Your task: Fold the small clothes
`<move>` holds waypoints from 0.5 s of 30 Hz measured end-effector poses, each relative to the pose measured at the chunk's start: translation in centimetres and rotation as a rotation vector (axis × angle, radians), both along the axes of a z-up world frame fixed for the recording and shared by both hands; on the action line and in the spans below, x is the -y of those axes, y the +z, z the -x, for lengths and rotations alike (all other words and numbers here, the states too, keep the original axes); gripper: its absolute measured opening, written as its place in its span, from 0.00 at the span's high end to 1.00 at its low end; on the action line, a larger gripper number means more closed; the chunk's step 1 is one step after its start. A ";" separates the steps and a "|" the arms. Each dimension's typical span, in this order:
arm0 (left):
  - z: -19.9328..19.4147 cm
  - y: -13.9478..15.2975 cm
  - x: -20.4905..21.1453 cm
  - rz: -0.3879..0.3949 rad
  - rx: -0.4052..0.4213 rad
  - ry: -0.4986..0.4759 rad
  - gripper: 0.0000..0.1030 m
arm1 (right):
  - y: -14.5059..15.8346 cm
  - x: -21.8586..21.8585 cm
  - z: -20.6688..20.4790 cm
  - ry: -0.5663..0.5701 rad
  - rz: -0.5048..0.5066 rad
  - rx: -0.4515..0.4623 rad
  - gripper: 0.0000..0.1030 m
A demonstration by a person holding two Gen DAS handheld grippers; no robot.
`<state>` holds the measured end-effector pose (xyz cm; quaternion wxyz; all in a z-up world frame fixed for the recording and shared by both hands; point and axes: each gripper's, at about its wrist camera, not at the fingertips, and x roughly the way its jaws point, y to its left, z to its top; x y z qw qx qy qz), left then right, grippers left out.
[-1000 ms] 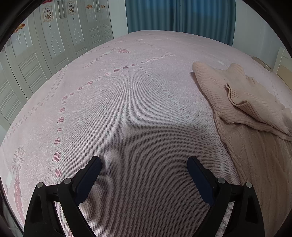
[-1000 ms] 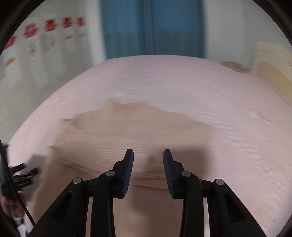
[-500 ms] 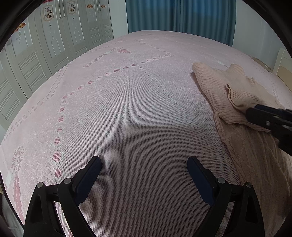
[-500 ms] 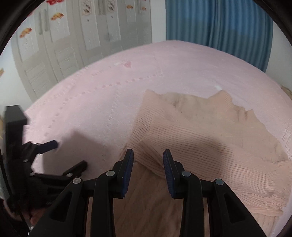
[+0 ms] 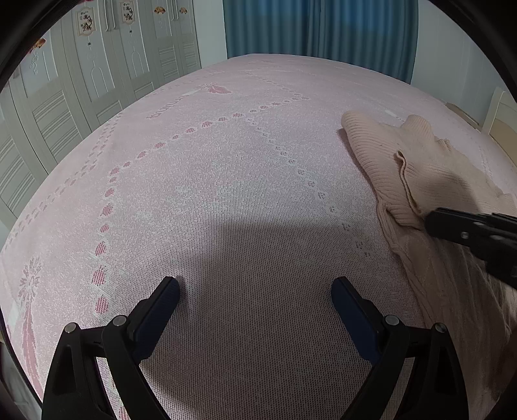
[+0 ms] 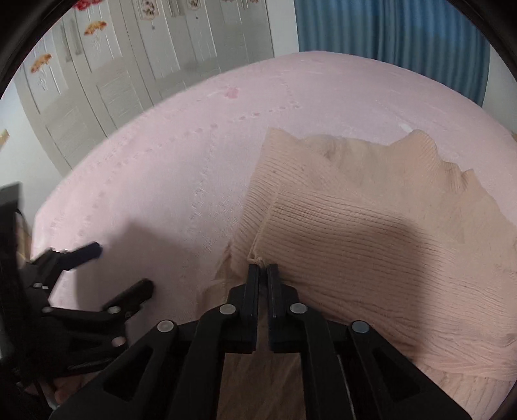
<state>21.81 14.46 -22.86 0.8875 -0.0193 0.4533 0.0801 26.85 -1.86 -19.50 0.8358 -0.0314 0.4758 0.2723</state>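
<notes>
Right claw [image 6: 262,269] clenched on sweater [image 6: 371,226] cuff.
Sweater runs lengthwise away from the cameras on the bed [image 5: 226,181]; left claw [image 5: 255,290] released.

A woven word on the pink patterned bedspread [image 5: 168,113] lies upside down and distorted; its letters cannot be read.

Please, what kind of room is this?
Most likely a bedroom. A wide bed with a pink patterned cover fills the view, pale wardrobe doors stand along one side, and blue curtains hang behind it.
</notes>
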 end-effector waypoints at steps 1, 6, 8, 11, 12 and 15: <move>0.0 0.0 0.0 0.002 0.000 0.000 0.07 | 0.4 0.6 0.2 -0.004 -0.027 -0.017 0.81; 0.1 0.1 0.0 0.005 0.000 0.002 0.07 | 3.6 6.3 3.7 -0.083 -0.047 0.048 0.78; 0.1 0.1 -0.2 0.017 -0.003 0.002 0.08 | 4.5 8.7 5.0 -0.126 -0.039 0.066 0.73; 0.3 0.2 -0.1 0.021 -0.010 -0.007 0.08 | 5.3 13.4 8.0 -0.215 0.022 0.089 0.60; 0.5 0.3 0.0 0.017 -0.010 -0.012 0.09 | 5.4 15.1 9.1 -0.247 0.052 0.092 0.58; 1.8 1.1 0.5 0.006 -0.003 -0.016 0.12 | 5.6 19.4 12.2 -0.334 0.114 0.073 0.57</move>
